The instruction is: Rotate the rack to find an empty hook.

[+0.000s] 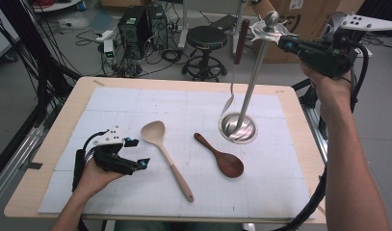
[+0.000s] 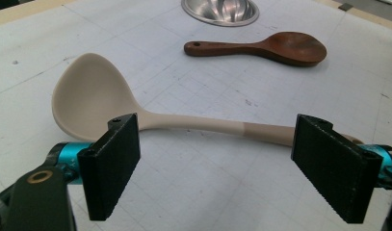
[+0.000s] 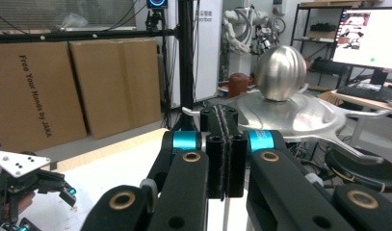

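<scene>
A beige ladle (image 1: 165, 151) lies on the white mat, bowl toward the far side. My left gripper (image 1: 137, 153) rests on the mat just left of it, open; the ladle's handle (image 2: 217, 125) crosses just beyond the wide jaws (image 2: 222, 168), untouched. A dark wooden spoon (image 1: 222, 158) lies right of the ladle. A metal utensil stand (image 1: 238, 127) rises from its round base, and a dark-handled spoon (image 1: 237, 57) hangs from its top. My right gripper (image 1: 283, 42) is held up at the stand's top plate (image 3: 299, 113), jaws pressed together (image 3: 225, 125); whether they pinch the plate's edge is hidden.
The white gridded mat (image 1: 136, 101) covers most of the wooden table (image 1: 54, 144). Behind the table are a black stool (image 1: 205, 38), computer towers (image 1: 136, 24), floor cables and cardboard boxes (image 1: 304, 19). My left gripper (image 3: 30, 187) also appears far below in the right gripper view.
</scene>
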Available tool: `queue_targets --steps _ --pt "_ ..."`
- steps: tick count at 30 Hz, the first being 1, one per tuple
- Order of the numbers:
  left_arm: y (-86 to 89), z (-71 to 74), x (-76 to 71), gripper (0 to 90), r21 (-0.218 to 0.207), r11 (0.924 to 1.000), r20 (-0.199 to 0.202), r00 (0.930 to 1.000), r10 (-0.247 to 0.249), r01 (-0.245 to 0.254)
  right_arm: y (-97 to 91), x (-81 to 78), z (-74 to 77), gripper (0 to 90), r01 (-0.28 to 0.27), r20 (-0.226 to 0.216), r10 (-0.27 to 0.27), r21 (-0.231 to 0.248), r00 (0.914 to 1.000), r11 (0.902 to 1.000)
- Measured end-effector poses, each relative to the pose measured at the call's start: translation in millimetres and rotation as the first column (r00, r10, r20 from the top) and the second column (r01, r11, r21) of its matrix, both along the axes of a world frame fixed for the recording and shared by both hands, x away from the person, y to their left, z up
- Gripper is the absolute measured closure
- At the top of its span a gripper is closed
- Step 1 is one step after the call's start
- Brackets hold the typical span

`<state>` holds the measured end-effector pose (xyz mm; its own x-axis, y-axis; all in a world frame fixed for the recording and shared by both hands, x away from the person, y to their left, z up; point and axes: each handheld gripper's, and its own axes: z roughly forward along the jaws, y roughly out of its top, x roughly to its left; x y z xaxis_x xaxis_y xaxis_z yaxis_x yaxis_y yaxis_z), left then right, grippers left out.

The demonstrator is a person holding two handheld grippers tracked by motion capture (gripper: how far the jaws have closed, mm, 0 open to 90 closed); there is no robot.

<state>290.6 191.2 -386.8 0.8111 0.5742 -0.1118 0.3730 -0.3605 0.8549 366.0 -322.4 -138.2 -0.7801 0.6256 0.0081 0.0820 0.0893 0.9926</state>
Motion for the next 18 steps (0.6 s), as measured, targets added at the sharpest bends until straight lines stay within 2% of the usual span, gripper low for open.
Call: queue_targets --steps 18 --pt "0.0 0.1 -0.1 18.2 -0.001 1.0 0.0 1.0 0.0 0.0 2.5 1.8 0.0 90.0 -0.007 0.005 0.007 -0.002 1.0 1.0"
